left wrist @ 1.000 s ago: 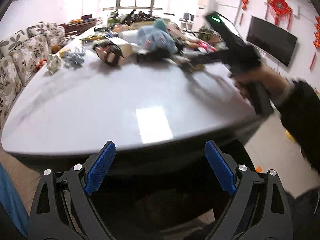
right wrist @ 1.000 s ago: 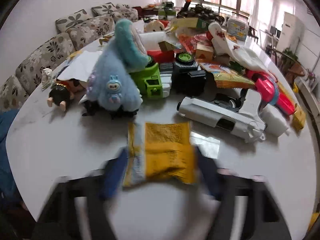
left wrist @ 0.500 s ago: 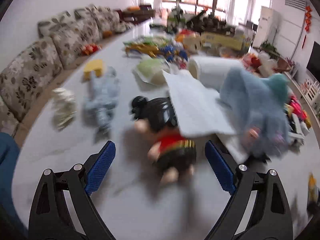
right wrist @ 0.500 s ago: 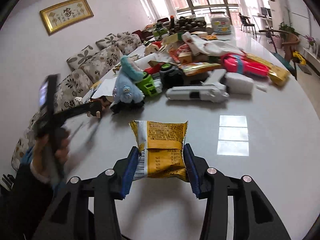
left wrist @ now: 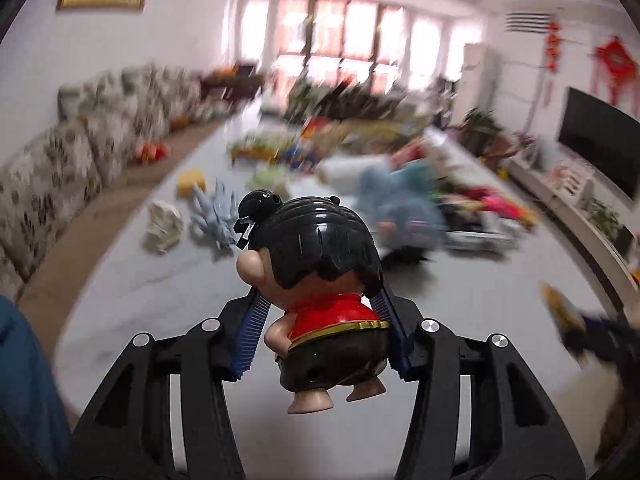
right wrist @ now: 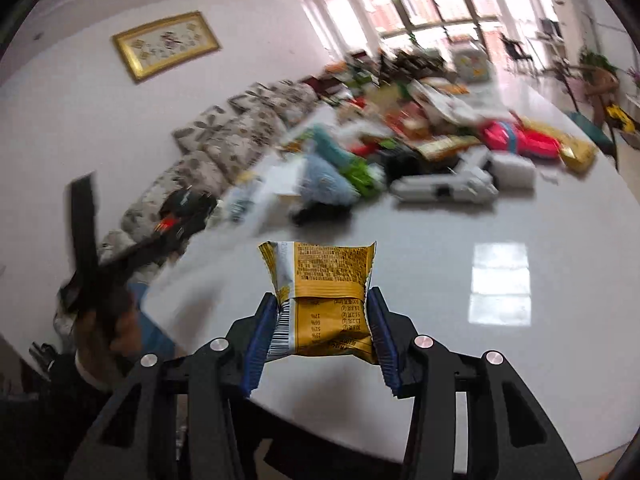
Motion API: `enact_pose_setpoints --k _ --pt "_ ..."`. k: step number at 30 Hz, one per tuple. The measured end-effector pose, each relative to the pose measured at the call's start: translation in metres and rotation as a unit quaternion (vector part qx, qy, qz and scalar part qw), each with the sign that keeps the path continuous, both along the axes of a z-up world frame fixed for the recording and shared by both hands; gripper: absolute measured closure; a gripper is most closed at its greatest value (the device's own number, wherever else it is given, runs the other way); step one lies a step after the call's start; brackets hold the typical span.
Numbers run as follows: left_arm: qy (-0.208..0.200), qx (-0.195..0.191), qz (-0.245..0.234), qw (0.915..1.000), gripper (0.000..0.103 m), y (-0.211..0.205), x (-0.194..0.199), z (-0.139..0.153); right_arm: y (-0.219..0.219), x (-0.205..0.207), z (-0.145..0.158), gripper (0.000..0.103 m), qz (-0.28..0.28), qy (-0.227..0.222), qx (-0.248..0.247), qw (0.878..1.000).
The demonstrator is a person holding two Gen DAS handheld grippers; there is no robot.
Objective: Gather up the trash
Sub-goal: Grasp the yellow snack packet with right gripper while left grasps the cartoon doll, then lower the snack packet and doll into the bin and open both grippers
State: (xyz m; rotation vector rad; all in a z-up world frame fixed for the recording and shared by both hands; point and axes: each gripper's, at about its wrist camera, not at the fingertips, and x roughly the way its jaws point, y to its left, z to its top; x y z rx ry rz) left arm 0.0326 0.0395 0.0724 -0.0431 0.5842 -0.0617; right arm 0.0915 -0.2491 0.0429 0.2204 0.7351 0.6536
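The long white surface (right wrist: 500,300) carries a blurred heap of toys and wrappers along its far half, with a flowered sofa (left wrist: 60,168) beside it. A blue plush toy (left wrist: 404,204) lies near the middle of that heap, and a grey toy pistol (right wrist: 444,188) lies just in front of it.

The left hand-held gripper (left wrist: 320,332) has just been closing its jaws, and its blue pads now press on both sides of a doll (left wrist: 316,276) with black hair and a red top. Half a second ago the doll lay on the surface between wide-open jaws, partly under a sheet of paper; now it hangs clear of the surface, feet toward the camera.

The right hand-held gripper (right wrist: 322,336) grips a yellow snack packet (right wrist: 324,300) by its lower half between both pads, as it did a second ago, its jaws no wider or narrower. The packet is off the surface, above the near edge. In the right wrist view the left hand-held gripper shows at the left as a dark smear, probably with the doll in it.
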Motion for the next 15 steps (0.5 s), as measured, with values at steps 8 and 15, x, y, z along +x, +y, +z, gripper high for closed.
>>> enact_pose_setpoints --k 8,15 --pt "0.052 0.058 -0.082 0.9936 0.053 -0.029 -0.099 -0.054 0.024 -0.071 -0.01 0.057 0.076 -0.002 -0.048 0.996" --pt "0.262 0.067 -0.125 0.9547 0.046 -0.033 -0.073 -0.19 0.053 -0.085 -0.114 0.047 0.122 0.119 -0.119 0.978"
